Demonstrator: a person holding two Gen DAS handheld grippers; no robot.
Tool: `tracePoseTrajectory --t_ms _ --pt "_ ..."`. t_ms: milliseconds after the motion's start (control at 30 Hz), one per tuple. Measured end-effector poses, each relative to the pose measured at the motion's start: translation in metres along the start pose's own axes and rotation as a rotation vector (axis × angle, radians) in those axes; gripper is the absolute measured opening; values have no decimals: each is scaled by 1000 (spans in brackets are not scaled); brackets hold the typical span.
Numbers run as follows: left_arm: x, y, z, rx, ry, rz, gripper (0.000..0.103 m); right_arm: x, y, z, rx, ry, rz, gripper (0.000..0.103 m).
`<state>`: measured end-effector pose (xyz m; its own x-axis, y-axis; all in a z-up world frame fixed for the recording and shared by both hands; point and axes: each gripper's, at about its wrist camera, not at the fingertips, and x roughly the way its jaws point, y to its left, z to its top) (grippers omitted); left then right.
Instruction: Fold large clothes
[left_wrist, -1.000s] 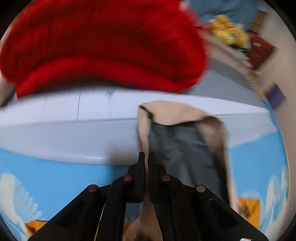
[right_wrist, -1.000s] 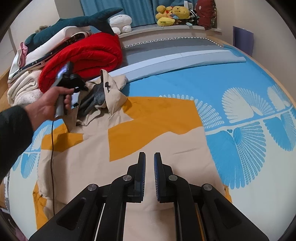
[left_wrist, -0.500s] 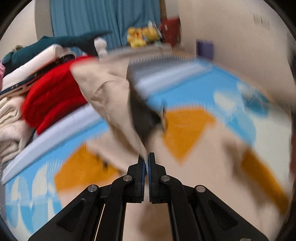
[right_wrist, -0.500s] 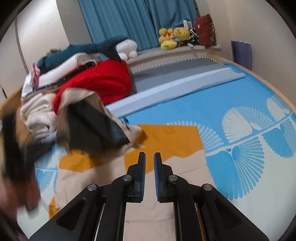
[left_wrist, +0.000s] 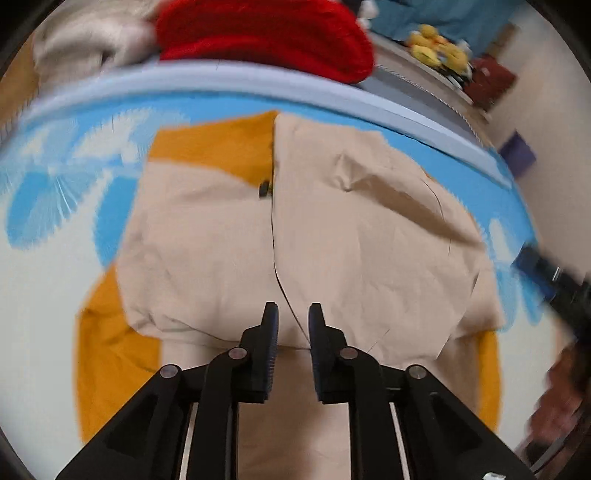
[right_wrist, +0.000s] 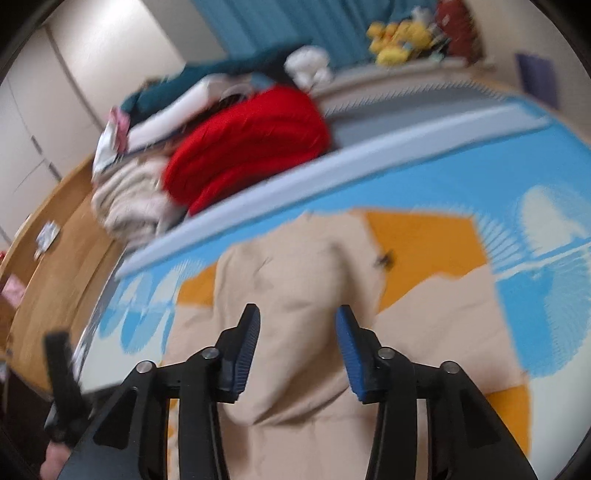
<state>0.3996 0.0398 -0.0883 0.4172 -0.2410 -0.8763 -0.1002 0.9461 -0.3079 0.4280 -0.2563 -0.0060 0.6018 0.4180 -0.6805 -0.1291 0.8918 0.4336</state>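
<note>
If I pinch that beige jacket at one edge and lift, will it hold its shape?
Probably not. The jacket lies creased and flat on the bed, so it likely droops. It spreads wide, so one pinch may trail most of it.

Both blurry wrist views face the garment (left_wrist: 369, 236) closely, seemingly from above.

The left gripper (left_wrist: 291, 317) hovers with its jaws apart over a beige-and-orange garment (left_wrist: 369, 236) spread on the blue bedsheet (left_wrist: 74, 184). A red blanket (left_wrist: 266, 33) lies beyond, and the blurred right gripper (left_wrist: 554, 280) shows at the right edge.
</note>
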Motion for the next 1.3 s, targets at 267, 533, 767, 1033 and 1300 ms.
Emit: tracePoseTrajectory --t_ms 267,533,767,1033,1300 --pt "46 18 1 -186 124 -149 29 75 -13 -35 92 247 -109 46" --pt "68 13 -10 -303 170 -228 19 82 -26 -39 148 218 -33 13" --pt "24 -3 4 -189 29 -221 1 62 -28 -26 136 146 31 4" --pt "66 1 -13 -200 204 -128 7 80 -51 -38 223 238 -52 4" --pt "37 -21 -1 -68 52 99 18 93 -64 -49 238 326 -170 6"
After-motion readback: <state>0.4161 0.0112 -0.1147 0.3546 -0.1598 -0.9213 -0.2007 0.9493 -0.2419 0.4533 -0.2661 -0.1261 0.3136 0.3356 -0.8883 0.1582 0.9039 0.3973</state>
